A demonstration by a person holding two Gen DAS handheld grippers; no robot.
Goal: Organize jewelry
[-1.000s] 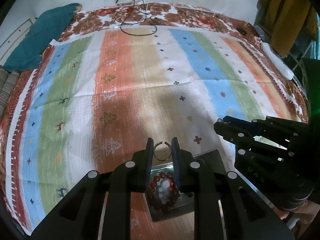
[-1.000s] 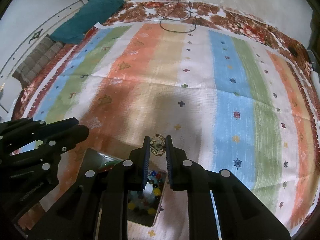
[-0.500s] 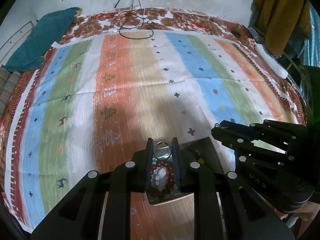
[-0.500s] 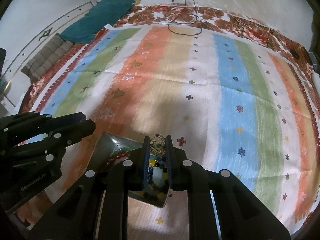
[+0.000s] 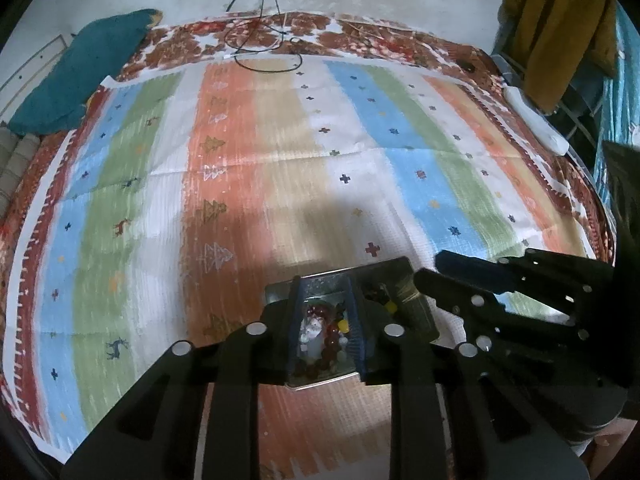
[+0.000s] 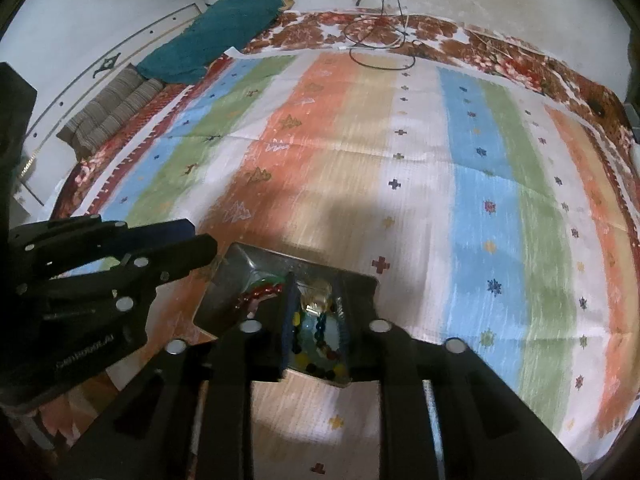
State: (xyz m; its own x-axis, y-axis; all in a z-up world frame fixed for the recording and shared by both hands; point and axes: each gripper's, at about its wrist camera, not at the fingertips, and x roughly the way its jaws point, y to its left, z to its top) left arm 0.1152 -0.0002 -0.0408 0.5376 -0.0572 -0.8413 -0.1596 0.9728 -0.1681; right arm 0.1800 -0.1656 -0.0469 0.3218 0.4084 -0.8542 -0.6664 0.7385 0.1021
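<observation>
A metal tray (image 5: 384, 270) (image 6: 236, 268) lies on the striped cloth, with beaded bracelets in its compartments. My left gripper (image 5: 323, 285) hangs over the left compartment, above a dark red bead bracelet (image 5: 325, 336); its jaws stand a little apart and I see no ring between them. My right gripper (image 6: 314, 285) hangs over the right compartment, above a multicoloured bead bracelet (image 6: 320, 344), and holds a thin gold wire ring (image 6: 316, 298) between its tips. A red and green bangle (image 6: 262, 288) lies in the left compartment.
The striped cloth (image 5: 280, 152) covers a bed. A teal pillow (image 5: 76, 84) lies at the far left, a black cable loop (image 5: 264, 52) at the far edge. Yellow clothes (image 5: 560, 28) hang at the right. Striped cushions (image 6: 112, 112) lie at the left.
Both grippers moved down and back over the tray. The silver ring held in the left gripper's tips is no longer seen there. The right gripper still holds its gold ring.
</observation>
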